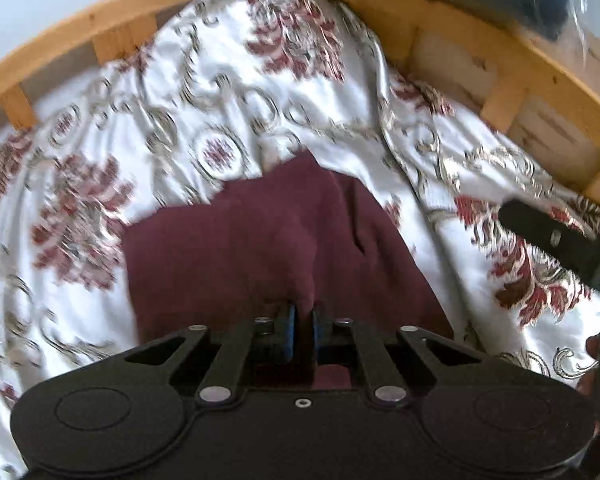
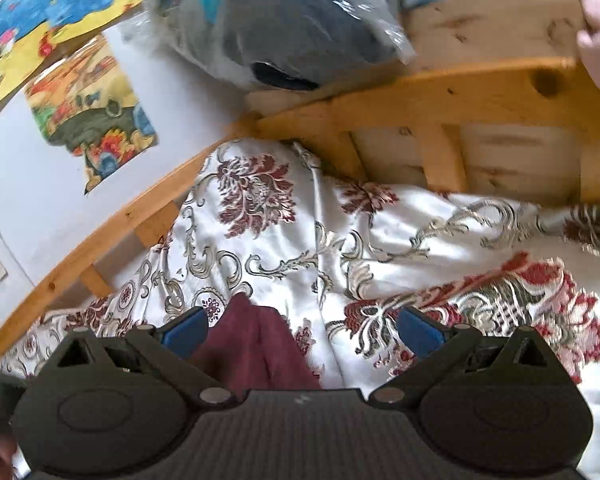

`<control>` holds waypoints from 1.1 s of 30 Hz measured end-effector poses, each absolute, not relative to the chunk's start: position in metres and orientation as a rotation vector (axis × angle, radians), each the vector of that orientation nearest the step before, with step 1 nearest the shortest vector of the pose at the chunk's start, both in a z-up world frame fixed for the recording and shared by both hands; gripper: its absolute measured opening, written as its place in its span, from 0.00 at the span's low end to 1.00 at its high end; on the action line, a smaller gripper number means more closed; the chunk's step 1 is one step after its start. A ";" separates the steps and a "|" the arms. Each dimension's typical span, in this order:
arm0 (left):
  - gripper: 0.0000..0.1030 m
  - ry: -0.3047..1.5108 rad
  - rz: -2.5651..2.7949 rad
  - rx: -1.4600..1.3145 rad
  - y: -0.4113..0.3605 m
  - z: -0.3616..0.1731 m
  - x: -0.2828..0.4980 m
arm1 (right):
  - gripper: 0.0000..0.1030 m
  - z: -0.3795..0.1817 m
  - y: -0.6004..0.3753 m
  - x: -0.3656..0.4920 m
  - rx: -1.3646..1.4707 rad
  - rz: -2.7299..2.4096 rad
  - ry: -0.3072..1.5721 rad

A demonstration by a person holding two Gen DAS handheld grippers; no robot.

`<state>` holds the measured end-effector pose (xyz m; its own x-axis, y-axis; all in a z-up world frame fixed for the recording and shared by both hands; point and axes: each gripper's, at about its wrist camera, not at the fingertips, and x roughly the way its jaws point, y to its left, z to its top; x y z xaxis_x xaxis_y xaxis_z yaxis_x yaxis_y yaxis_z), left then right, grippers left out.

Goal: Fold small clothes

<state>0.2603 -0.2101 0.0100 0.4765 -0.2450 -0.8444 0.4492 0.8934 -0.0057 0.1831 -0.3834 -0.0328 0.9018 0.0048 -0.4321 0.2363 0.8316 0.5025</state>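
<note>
My left gripper (image 1: 303, 320) pinches the near edge of the maroon garment (image 1: 260, 248) — blue pads closed on cloth. The garment lies on the floral bedspread (image 1: 180, 80). My right gripper (image 2: 300, 330) hangs above it — jaws spread wide, nothing between.

My left gripper (image 1: 303, 330) is matte black plastic: two round discs at its base, angled linkage bars with silver rivets, one small screw at centre, and blue pads (image 1: 290, 332) on its fingers. My right gripper (image 2: 300, 330) has the same build, with a ribbed black top plate and blue fingertips (image 2: 418, 332).
</note>
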 end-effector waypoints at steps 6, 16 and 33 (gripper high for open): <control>0.56 0.897 -0.567 0.140 -0.198 -0.008 0.226 | 1.00 -0.033 -0.366 0.190 0.506 -0.099 0.448; 0.97 0.674 -0.737 0.073 -0.138 0.037 0.180 | 1.00 -0.044 -0.357 0.200 0.529 -0.012 0.514; 0.70 0.664 -0.553 0.355 -0.099 -0.041 0.189 | 0.74 -0.072 -0.300 0.280 0.468 0.296 0.639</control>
